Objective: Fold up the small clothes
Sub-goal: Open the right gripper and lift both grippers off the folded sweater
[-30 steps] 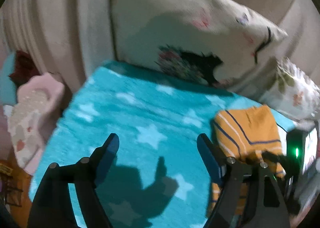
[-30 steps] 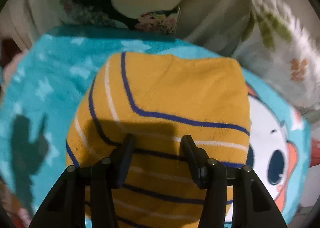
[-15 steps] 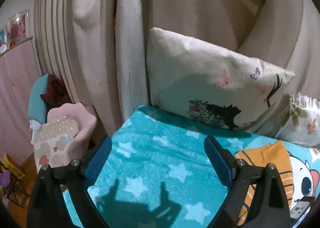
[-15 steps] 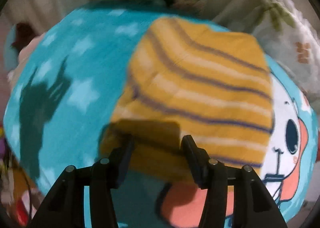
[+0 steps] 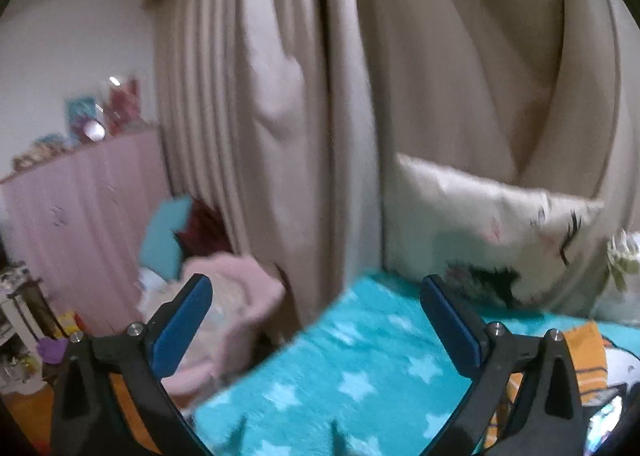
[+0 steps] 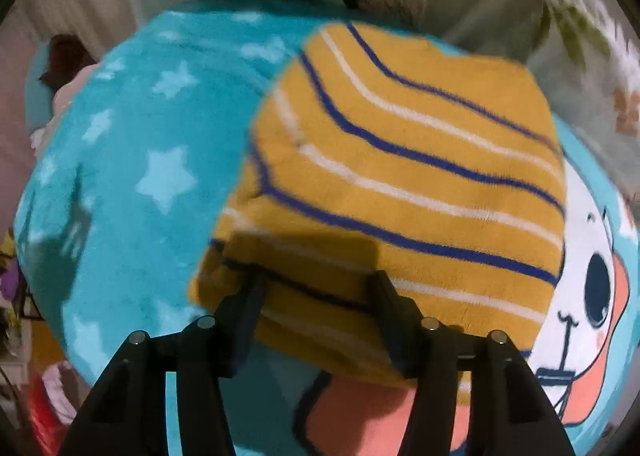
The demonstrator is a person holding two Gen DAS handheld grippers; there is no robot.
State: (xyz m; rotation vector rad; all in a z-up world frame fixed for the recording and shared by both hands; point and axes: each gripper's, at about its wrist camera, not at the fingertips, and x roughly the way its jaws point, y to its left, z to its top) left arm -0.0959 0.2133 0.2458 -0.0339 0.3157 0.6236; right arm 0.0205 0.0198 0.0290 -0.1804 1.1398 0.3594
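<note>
A folded yellow garment (image 6: 400,160) with blue and white stripes lies flat on the turquoise star blanket (image 6: 140,176). My right gripper (image 6: 319,278) points down at the garment's near edge. Its jaws are opening, the folded edge lies between the fingers, and the pads do not press it. My left gripper (image 5: 316,284) is lifted off the bed toward its far left corner. Its jaws are still opening wide and nothing is between them. A corner of the garment (image 5: 588,352) shows at the lower right of the left wrist view.
Beige curtains (image 5: 280,136) hang behind the bed. A cream pillow (image 5: 480,224) and a floral pillow (image 6: 580,36) lean at the head. Left of the bed are a pink cushion (image 5: 240,296) and a pink wardrobe (image 5: 80,208). The blanket carries a cartoon print (image 6: 592,296).
The left gripper rose and tilted up toward the curtains, swinging left, with its jaws spreading wider. The right gripper drew back to the garment's near edge and its jaws widened a little.
</note>
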